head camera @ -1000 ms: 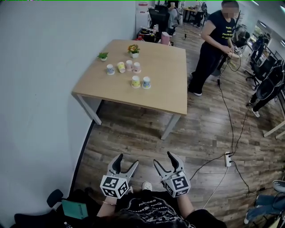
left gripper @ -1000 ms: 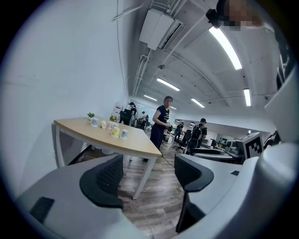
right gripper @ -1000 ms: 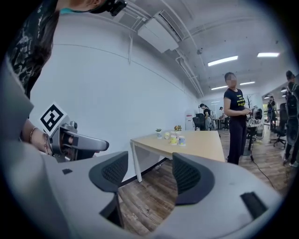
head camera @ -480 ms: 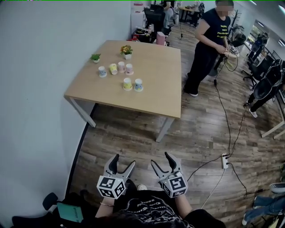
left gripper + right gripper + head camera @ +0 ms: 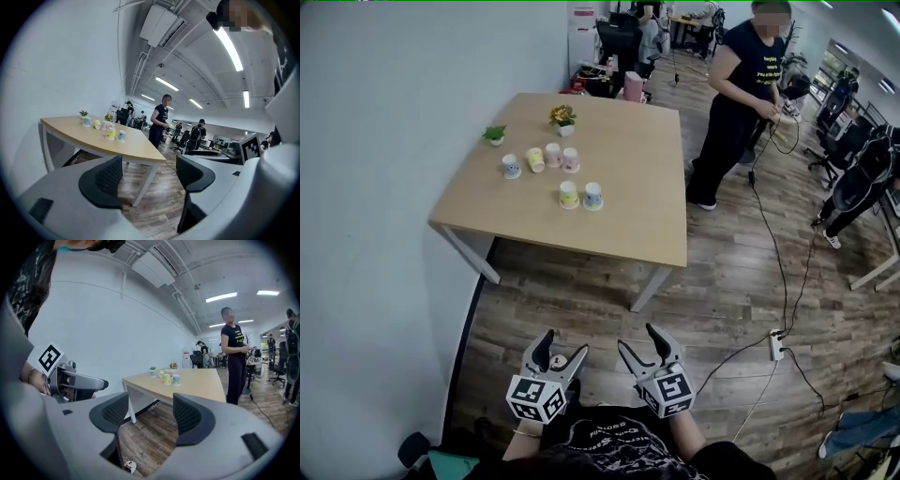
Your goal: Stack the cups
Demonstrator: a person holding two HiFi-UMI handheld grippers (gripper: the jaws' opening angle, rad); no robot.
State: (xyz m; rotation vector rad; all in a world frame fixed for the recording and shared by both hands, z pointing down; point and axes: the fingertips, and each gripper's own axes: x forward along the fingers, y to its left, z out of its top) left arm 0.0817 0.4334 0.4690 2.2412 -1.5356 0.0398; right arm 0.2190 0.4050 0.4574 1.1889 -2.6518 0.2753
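Several small paper cups stand upside down and apart on the wooden table (image 5: 628,216): a row of pale ones (image 5: 542,158) and two nearer ones, a yellow cup (image 5: 569,194) and a blue cup (image 5: 593,195). The left gripper view shows the cups (image 5: 111,133) far ahead, as does the right gripper view (image 5: 171,378). My left gripper (image 5: 563,344) and right gripper (image 5: 639,339) hover side by side over the floor, well short of the table. Both are open with nothing between the jaws. The left jaws have just been opening a little.
Two small potted plants (image 5: 494,134) (image 5: 562,117) stand at the table's far side. A person (image 5: 736,94) stands by its right corner. A power strip (image 5: 776,342) and cables lie on the floor at right. A white wall (image 5: 384,187) runs along the left.
The table and cups have slid lower and leftward in the head view as the person with both grippers walks toward them. The left jaws stand slightly wider.
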